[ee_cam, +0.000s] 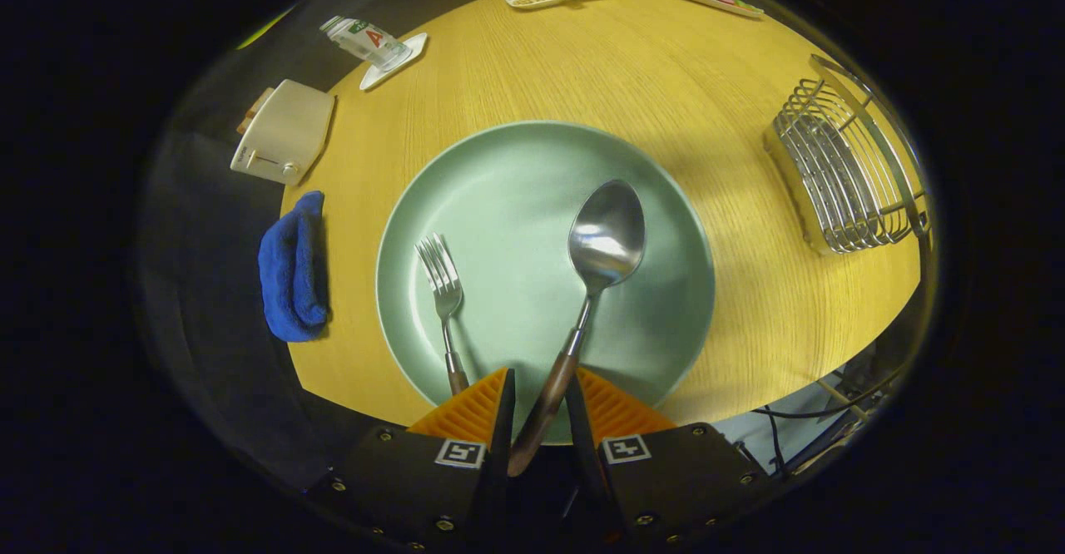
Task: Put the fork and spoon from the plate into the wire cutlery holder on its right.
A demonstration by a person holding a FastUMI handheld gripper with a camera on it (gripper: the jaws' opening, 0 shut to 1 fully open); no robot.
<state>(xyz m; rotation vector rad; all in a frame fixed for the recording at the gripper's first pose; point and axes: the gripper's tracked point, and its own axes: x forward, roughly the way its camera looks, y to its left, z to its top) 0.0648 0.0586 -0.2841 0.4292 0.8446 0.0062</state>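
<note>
The wooden handle of the spoon [606, 242] sits between the fingers of my hand-held gripper [541, 400], which are drawn in narrowly around it; whether both actually press on the handle I cannot tell. The spoon's bowl reaches out over the middle of the green plate [657, 321], its shadow falling just beside it, so it may be lifted a little, though that is unclear. The fork [443, 292] lies on the plate just ahead of my left finger, tines pointing away from me, untouched. The wire cutlery holder [840, 175] stands at the bench's [582, 63] right edge, well apart from the plate, and looks empty. By my reading the job is at its first stage: neither piece has reached the holder, the spoon's pick-up is in hand, and the carry right, the drop, and the whole fork trip remain. A folded blue cloth [291, 267] rests at the bench's left edge.
</note>
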